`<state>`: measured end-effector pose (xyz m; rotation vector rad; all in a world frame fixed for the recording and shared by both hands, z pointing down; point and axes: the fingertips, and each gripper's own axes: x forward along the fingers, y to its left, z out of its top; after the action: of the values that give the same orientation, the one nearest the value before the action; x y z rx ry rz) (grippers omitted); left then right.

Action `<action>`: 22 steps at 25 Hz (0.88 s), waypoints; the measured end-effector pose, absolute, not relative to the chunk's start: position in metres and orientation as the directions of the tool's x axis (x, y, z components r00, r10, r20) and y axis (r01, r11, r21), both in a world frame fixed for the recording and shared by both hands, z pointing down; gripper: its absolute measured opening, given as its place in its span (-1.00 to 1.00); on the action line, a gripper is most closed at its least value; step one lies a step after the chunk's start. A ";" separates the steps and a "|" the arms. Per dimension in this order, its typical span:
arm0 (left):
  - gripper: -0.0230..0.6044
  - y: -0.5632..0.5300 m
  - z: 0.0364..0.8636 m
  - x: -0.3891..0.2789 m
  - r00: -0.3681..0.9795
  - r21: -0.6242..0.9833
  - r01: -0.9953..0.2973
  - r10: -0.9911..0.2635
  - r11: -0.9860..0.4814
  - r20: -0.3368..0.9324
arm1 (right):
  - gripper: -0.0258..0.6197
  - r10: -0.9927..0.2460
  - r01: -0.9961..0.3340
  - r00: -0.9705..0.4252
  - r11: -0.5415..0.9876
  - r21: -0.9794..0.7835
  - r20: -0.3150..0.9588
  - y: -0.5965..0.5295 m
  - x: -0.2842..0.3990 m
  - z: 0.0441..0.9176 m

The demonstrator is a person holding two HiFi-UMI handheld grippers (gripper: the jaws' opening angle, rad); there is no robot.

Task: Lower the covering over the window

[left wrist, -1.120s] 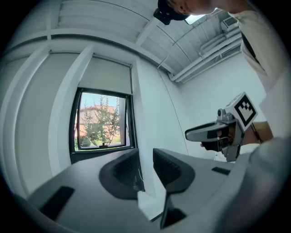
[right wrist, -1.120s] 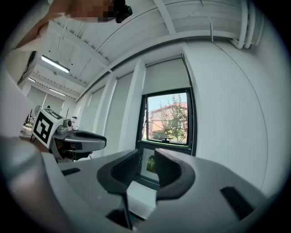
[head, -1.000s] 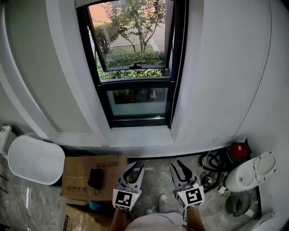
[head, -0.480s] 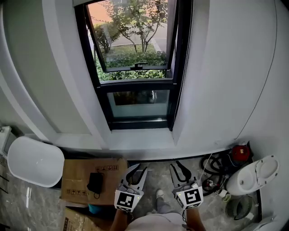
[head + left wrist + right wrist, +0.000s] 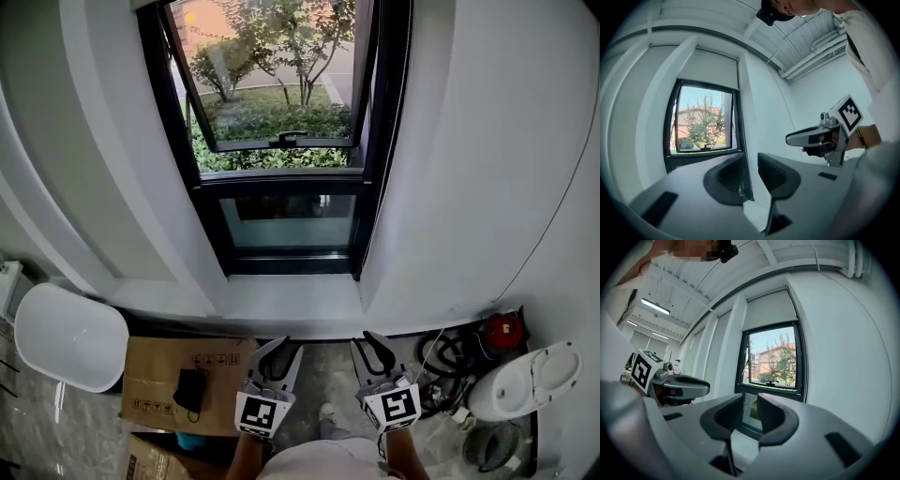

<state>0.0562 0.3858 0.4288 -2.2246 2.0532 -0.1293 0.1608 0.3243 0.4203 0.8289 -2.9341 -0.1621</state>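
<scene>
Head view: the window (image 5: 281,141) looms larger and nearer than a second ago, so the person has stepped in. I judge this an approach, with nothing grasped yet. The left gripper (image 5: 278,354) and right gripper (image 5: 375,349) hang low, well below the sill, both released and empty. The window's top edge is cut off, so the blind is hidden here.

Left gripper view: the blind (image 5: 715,65) is drawn up along the window's top edge, leaving the glass bare. The jaws stand apart with nothing between them.

Right gripper view: the jaws are likewise apart and empty. A pull cord, if there is one, is too thin to make out.
</scene>
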 end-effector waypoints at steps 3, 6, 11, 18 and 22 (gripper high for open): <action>-0.62 0.362 0.423 0.053 0.070 -0.156 -0.986 -0.997 -0.064 -0.031 | -0.64 -0.515 -0.506 -0.855 0.854 0.124 0.056 0.299 0.158 0.418; -0.62 0.340 0.422 0.053 0.063 -0.156 -0.986 -0.998 -0.059 -0.017 | -0.64 -0.511 -0.503 -0.858 0.856 0.119 0.053 0.276 0.158 0.418; -0.62 0.303 0.425 0.050 0.052 -0.159 -0.986 -0.999 -0.050 -0.007 | -0.64 -0.499 -0.492 -0.865 0.863 0.114 0.045 0.239 0.155 0.419; -0.62 0.262 0.423 0.046 0.035 -0.174 -0.984 -0.999 -0.034 0.003 | -0.64 -0.474 -0.469 -0.879 0.878 0.094 0.043 0.196 0.148 0.421; -0.62 0.246 0.427 0.042 0.024 -0.168 -0.985 -1.000 -0.026 0.017 | -0.64 -0.468 -0.463 -0.883 0.882 0.083 0.048 0.178 0.143 0.425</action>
<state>0.0423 0.2459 0.4267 -2.1666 2.1128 -0.1978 0.1434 0.1780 0.4246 0.7384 -2.9827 -0.1065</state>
